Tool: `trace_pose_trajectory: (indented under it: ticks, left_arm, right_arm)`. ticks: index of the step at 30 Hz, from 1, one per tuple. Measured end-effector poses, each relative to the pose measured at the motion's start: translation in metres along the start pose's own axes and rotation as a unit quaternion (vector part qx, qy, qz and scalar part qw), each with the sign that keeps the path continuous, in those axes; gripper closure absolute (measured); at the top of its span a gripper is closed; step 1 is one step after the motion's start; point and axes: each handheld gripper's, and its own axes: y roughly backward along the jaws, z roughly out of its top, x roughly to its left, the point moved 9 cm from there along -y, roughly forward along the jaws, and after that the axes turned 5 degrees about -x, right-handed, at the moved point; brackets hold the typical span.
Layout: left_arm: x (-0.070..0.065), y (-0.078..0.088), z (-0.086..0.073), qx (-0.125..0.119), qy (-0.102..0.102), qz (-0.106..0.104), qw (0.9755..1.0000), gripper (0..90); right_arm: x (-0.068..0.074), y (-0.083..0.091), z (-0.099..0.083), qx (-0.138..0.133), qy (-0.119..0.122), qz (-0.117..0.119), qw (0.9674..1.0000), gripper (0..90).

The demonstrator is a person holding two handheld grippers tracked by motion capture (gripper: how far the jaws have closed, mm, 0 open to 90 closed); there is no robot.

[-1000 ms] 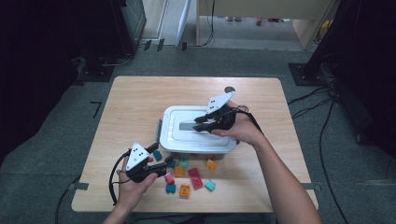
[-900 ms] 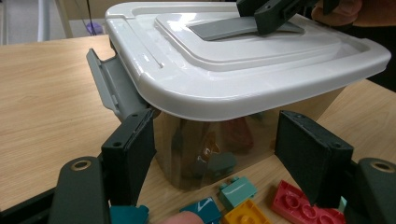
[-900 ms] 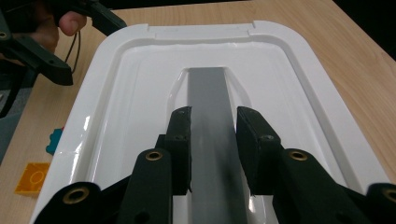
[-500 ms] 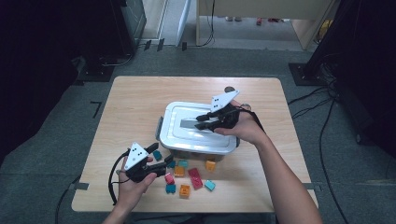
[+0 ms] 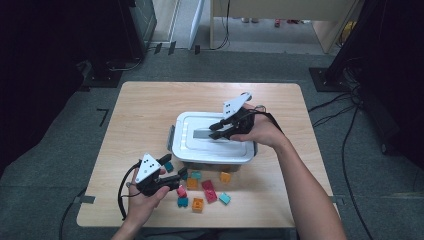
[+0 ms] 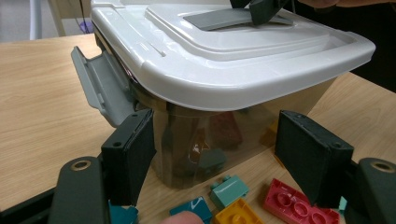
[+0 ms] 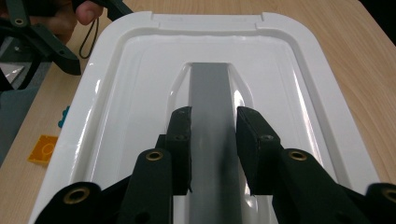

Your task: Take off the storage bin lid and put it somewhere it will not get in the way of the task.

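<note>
Lid-lifting looks to be my step; right hand-held gripper [image 7: 212,149] straddles the grey handle [image 7: 209,98], not yet clenched; left hand-held gripper [image 6: 215,158] released; next, squeeze and raise.

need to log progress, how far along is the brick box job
Done: the grey side latch hangs flipped open. In hand: the right gripper straddles the grey handle on the white plastic lid, which sits on the clear box. Left: the coloured toy bricks lie loose by the open left gripper.
</note>
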Motion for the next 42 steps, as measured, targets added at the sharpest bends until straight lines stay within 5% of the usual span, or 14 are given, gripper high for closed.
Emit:
trace_pose_trajectory:
  ticks: [9, 23, 30, 42]
  left_arm:
    - [0.007, 0.006, 0.0, -0.004, 0.005, 0.007, 1.0, 28.8]
    - [0.044, 0.037, 0.0, -0.024, 0.029, 0.045, 0.9982, 27.8]
    - [0.063, 0.05, -0.021, -0.004, 0.037, 0.072, 0.9967, 26.0]
    - [0.084, 0.058, -0.048, 0.031, 0.035, 0.105, 0.9934, 23.3]
  right_arm:
    - [-0.001, 0.008, 0.008, -0.015, -0.01, -0.001, 0.9998, 68.3]
    - [0.007, 0.028, 0.023, -0.041, -0.006, -0.014, 0.999, 68.3]
    - [0.014, 0.039, 0.03, -0.048, -0.007, -0.024, 0.9985, 68.4]
    - [0.015, 0.069, 0.022, -0.064, -0.034, -0.079, 0.9943, 68.3]
